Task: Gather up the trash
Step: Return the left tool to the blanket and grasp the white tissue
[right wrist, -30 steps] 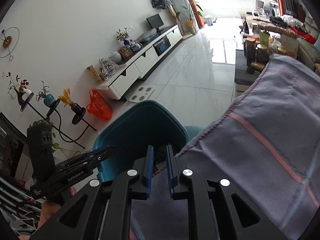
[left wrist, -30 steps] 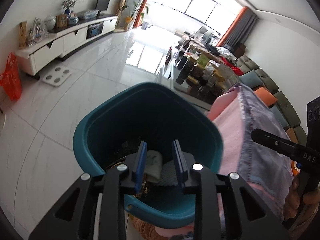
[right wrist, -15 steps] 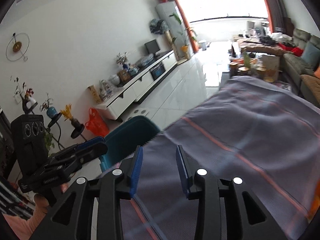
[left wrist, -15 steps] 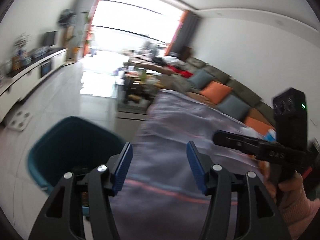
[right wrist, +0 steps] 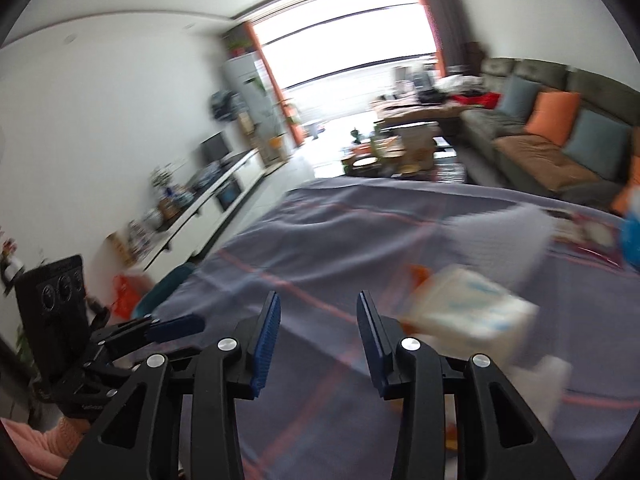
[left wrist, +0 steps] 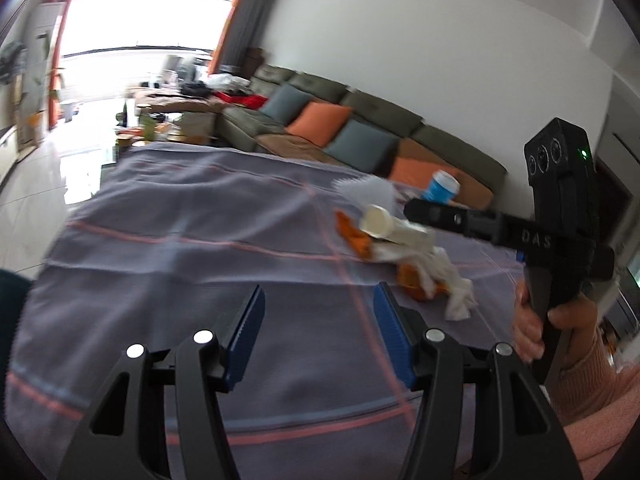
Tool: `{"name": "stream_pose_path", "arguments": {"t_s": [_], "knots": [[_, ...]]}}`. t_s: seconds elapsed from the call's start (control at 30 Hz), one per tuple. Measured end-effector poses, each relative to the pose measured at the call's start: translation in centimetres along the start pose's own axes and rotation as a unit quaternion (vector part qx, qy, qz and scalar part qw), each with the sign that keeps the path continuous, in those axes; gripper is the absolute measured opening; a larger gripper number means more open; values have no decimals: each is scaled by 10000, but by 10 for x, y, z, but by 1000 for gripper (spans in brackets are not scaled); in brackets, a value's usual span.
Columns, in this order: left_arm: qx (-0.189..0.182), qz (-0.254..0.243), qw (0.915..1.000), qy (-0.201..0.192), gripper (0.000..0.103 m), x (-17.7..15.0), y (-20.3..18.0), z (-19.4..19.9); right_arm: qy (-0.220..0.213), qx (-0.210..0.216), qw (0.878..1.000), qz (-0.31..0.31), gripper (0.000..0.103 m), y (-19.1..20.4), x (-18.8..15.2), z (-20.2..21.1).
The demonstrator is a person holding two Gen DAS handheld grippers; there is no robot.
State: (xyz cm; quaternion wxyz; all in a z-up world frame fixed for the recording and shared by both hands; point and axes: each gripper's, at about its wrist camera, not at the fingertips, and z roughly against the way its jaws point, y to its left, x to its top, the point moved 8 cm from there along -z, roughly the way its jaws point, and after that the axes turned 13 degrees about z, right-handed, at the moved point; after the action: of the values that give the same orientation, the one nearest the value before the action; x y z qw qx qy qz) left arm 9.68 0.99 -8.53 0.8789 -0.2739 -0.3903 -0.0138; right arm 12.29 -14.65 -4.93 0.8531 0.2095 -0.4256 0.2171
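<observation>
Left wrist view: left gripper [left wrist: 319,334] fingers apart, nothing between | trash heap, orange peels and white crumpled tissues [left wrist: 416,268], sits on grey-purple checked table cloth [left wrist: 180,232], part hidden behind right gripper [left wrist: 416,210] | right wrist view: right gripper [right wrist: 318,330] fingers spreading, empty; trash just blur; teal bin [right wrist: 170,286] edge only here

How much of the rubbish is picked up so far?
Both grippers are empty: the left gripper is open over bare tablecloth, and the right gripper is opening with nothing between its fingers. Left to collect: the white tube, orange peels, crumpled tissues and blue cup.
</observation>
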Motion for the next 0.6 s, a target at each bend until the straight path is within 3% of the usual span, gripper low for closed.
{"name": "stream_pose_path", "arguments": {"t_s": [0.23,0.6], "knots": [[-271,-263,9980,512,57,-15,-39,-40,-36,-536,9964,-660,49,-73,-18,16],[-246,-390,9945,938,57,-17,-55,-79,261,-102,9914,-1282,49,-98,-39,-16]]}}
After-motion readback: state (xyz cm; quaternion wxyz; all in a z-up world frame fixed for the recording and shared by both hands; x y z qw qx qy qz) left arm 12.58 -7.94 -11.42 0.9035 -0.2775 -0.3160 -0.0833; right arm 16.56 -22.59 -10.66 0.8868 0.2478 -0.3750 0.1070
